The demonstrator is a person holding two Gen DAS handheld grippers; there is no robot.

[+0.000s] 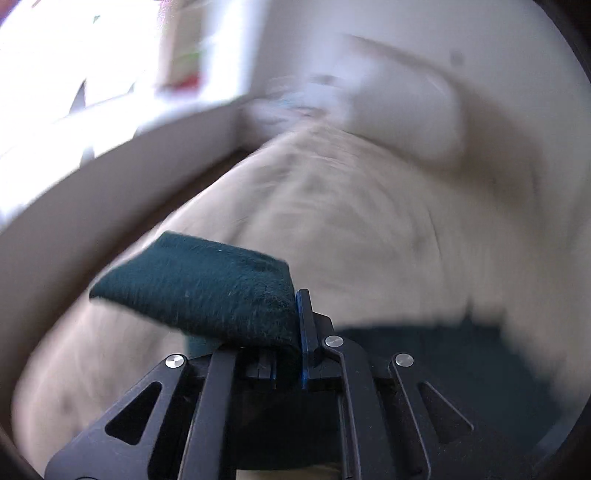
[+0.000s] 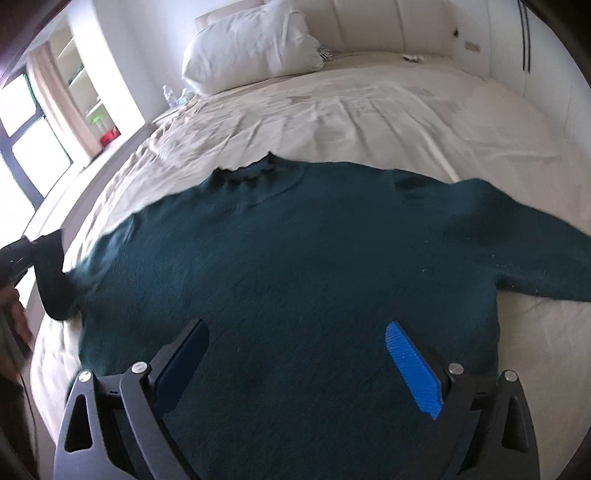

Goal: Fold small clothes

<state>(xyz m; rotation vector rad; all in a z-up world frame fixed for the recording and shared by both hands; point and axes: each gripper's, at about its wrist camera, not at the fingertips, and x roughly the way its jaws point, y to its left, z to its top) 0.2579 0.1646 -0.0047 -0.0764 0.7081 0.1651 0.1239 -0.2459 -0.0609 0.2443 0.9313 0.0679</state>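
Note:
A dark green sweater (image 2: 295, 258) lies spread flat on a cream bed sheet (image 2: 332, 110), its collar toward the pillow and its right sleeve (image 2: 535, 251) stretched out. My right gripper (image 2: 297, 328) hovers open over the sweater's lower body, with nothing between its fingers. At the far left of the right wrist view, the left sleeve's end (image 2: 51, 277) is lifted off the bed edge. In the blurred left wrist view my left gripper (image 1: 297, 306) is shut on that sleeve cuff (image 1: 192, 284), which folds over to the left of the jaws.
A white pillow (image 2: 251, 44) and a padded headboard (image 2: 369, 22) are at the far end. A water bottle (image 2: 168, 94) stands left of the pillow. Shelves (image 2: 85, 85) and a window (image 2: 22, 140) are on the left. A person's hand (image 2: 14, 306) is at the left edge.

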